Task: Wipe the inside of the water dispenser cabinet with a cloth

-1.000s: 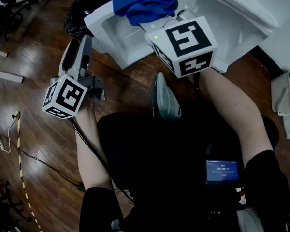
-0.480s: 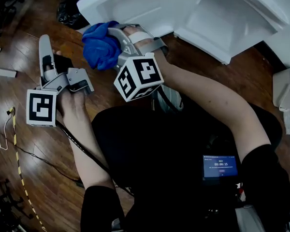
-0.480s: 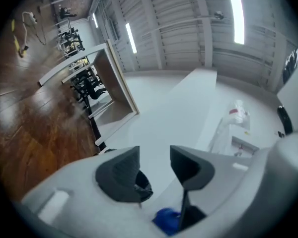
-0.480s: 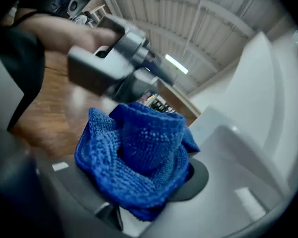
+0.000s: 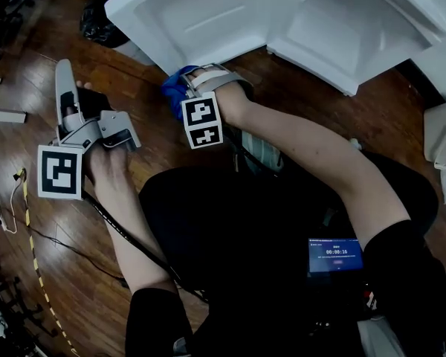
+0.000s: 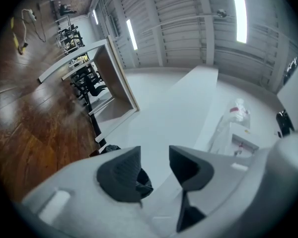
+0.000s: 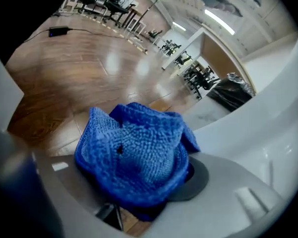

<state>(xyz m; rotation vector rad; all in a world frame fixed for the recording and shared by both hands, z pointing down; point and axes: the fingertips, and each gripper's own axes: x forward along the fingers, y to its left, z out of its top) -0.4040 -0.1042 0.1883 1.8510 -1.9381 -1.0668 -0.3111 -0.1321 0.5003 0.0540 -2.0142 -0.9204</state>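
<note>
My right claw [image 5: 187, 88] pinches the blue cloth [image 5: 172, 88] beside the water dispenser cabinet [image 5: 230, 13]. My left claw [image 6: 154, 170] is closing, empty. Wiping hasn't started, so next I should carry the cloth inside.

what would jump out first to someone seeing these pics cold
The bright blue cloth bunched in the right gripper stands out most, low over the dark wooden floor just in front of the white water dispenser cabinet, which fills the top of the head view. Next comes the left gripper out at the left, its fingers closing with nothing between them.
</note>
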